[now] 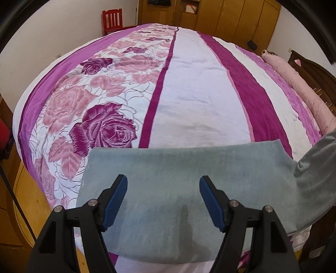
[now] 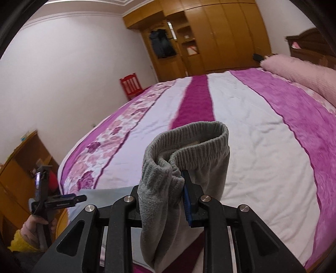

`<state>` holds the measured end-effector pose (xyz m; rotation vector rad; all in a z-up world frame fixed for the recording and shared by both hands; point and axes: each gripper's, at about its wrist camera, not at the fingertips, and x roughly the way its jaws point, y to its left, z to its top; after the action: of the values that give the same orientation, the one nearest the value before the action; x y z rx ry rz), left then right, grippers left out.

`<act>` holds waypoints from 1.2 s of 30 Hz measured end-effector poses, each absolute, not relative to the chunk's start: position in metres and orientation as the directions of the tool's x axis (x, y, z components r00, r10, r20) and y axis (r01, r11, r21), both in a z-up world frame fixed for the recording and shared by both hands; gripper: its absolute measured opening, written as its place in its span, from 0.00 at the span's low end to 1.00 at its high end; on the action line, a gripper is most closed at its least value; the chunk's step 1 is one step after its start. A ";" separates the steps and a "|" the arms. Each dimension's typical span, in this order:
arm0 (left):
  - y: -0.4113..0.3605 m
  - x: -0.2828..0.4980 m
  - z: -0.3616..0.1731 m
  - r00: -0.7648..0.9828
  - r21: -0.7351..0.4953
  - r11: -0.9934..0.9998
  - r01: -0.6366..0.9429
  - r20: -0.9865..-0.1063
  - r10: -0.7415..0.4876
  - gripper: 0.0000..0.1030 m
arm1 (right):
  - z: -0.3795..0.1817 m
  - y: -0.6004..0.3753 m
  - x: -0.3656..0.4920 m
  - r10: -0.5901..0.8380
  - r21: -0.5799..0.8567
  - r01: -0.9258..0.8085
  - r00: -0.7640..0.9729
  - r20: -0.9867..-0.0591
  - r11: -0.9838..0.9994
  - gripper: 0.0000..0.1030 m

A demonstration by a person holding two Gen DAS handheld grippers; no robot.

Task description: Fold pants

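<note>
Right wrist view, right claw (image 2: 166, 189) pinching grey pants (image 2: 189, 145) waistband

Bed (image 1: 189, 88) under a purple-and-white striped bedspread (image 2: 241, 126) with rose print. Red chair (image 1: 112, 19) by the wall. Wooden wardrobe (image 2: 220, 35) beyond. Pink bolster (image 1: 298, 84) along the headboard (image 2: 308, 45).

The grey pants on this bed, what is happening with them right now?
A person is folding grey pants on a bed with a gripper in each hand. The right gripper is shut on the ribbed waistband and holds that end up off the cover. The left gripper is open above the part lying flat near the bed's edge, holding nothing.
</note>
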<state>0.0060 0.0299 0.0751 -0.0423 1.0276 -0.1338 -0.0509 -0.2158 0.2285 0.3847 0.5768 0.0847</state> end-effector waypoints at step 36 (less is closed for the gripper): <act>0.145 -0.023 0.064 0.535 -0.160 0.982 -0.099 -0.841 -0.083 0.72 | 0.261 -0.009 0.055 0.530 0.321 -0.424 0.630 -0.567 0.847 0.25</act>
<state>-0.0228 0.1449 0.0643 -0.1970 1.0084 0.0097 0.0554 -0.0087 0.2615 0.1630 0.7006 0.5490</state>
